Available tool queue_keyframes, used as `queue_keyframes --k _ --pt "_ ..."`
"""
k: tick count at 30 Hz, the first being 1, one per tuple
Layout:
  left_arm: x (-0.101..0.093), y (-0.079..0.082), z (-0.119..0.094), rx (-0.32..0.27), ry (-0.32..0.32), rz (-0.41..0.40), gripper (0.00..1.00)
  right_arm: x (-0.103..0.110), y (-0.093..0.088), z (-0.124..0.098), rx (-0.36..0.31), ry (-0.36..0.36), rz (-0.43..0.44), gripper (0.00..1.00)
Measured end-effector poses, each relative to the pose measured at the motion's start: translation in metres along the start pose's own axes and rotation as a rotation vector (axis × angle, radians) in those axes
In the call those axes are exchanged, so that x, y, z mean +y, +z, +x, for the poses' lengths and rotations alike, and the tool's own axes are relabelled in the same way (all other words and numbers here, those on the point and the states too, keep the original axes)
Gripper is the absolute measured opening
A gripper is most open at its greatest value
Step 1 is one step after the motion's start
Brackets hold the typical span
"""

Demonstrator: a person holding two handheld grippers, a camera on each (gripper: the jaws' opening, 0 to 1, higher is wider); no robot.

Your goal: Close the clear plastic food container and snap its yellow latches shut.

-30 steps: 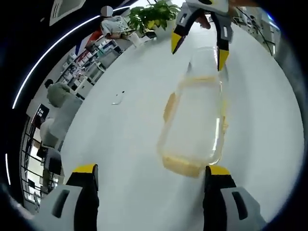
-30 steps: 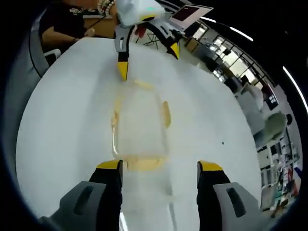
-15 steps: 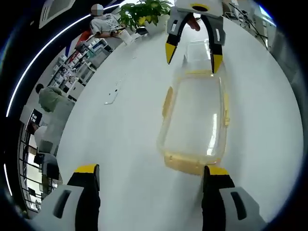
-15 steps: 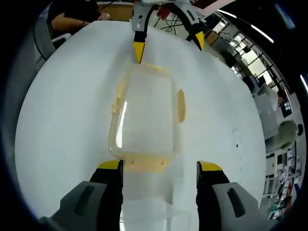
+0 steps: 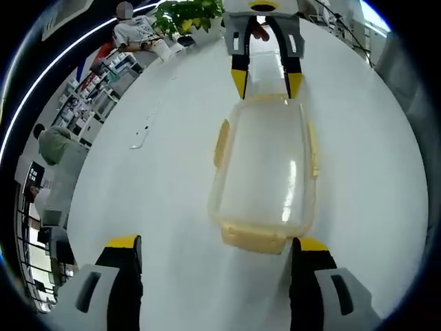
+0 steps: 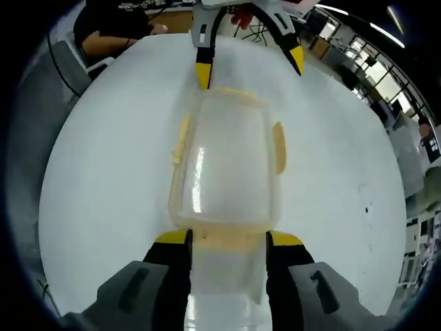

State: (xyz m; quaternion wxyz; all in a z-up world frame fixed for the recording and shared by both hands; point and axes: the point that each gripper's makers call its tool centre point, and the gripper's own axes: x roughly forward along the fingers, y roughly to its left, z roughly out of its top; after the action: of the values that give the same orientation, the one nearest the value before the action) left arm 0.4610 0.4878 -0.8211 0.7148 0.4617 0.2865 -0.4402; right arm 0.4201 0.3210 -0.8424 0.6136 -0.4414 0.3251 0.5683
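A clear plastic container (image 5: 265, 172) with its lid on lies lengthwise on the white table (image 5: 158, 207). Yellow latches show on its long sides (image 5: 222, 141) and on the end nearest my left gripper (image 5: 251, 238). My left gripper (image 5: 217, 243) is open just short of that end, jaws wider than the box. In the right gripper view the container (image 6: 224, 165) runs away from my right gripper (image 6: 231, 239). Those jaws have drawn in against the near end and its yellow latch (image 6: 227, 241). The left gripper (image 6: 249, 67) stands open at the far end.
A small flat object (image 5: 141, 138) lies on the table left of the container. A potted plant (image 5: 186, 17) and a seated person (image 5: 134, 27) are at the far edge. In the right gripper view a person in dark clothes (image 6: 110, 21) sits beyond the table.
My right gripper's jaws have narrowed from wide open onto the container's end. Both grippers have come closer to the container, which now lies straight between them.
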Motion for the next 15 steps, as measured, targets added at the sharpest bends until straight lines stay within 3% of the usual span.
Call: queue_keyframes --k 7,10,12,13,15 --pt "-0.014 -0.006 0.008 0.045 -0.175 -0.069 0.76 0.000 -0.002 0.003 0.006 0.060 0.040 0.42" --pt "-0.026 -0.008 0.009 0.066 -0.270 -0.109 0.64 0.000 -0.002 0.005 0.015 0.076 0.049 0.44" --pt "-0.024 -0.008 0.011 0.062 -0.274 -0.102 0.64 0.004 -0.004 0.004 0.019 0.101 0.090 0.41" --pt "-0.020 -0.007 0.012 0.056 -0.259 -0.090 0.68 0.007 -0.004 0.004 0.017 0.120 0.108 0.40" --pt "-0.020 -0.008 0.013 0.054 -0.265 -0.089 0.71 0.003 -0.005 0.005 0.013 0.122 0.098 0.38"
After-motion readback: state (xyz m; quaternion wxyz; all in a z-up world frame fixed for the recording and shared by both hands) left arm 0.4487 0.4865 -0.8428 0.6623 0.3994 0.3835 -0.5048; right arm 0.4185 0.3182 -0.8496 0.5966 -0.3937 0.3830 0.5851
